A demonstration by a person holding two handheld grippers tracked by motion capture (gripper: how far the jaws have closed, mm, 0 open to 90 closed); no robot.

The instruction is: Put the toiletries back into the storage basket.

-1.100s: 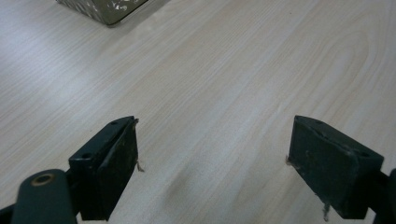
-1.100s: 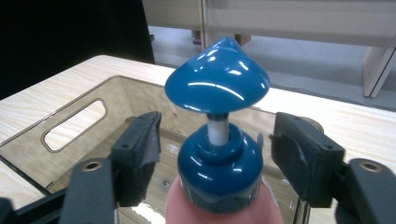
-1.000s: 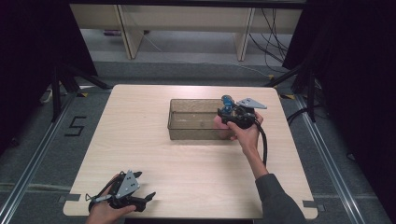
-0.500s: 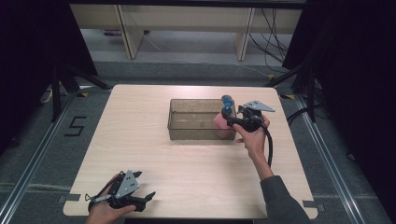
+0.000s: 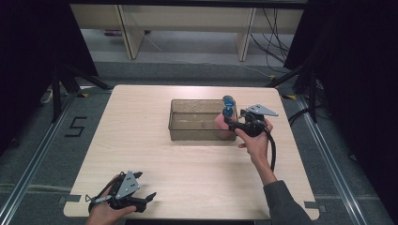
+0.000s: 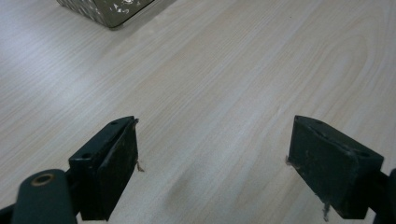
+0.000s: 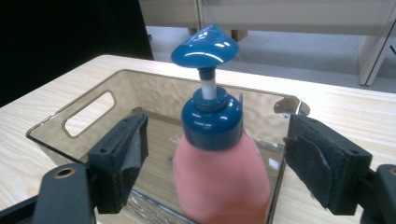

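Observation:
A pink pump bottle with a blue pump head stands upright in the right end of a clear smoky bin on the wooden table. My right gripper is just to its right, at the bin's right wall. In the right gripper view the bottle stands between my right gripper's jaws; they have just been opening, and gaps separate both pads from it. My left gripper rests low at the table's near left edge, open over bare wood.
The bin has a handle cutout in its far end wall. Shelving legs and cables stand beyond the far table edge. Dark curtains flank both sides. Broad bare tabletop lies left of and in front of the bin.
My right gripper has drawn back to the right, off the bottle, and its jaws have widened. The bottle stays upright in the bin. The left gripper has not moved.

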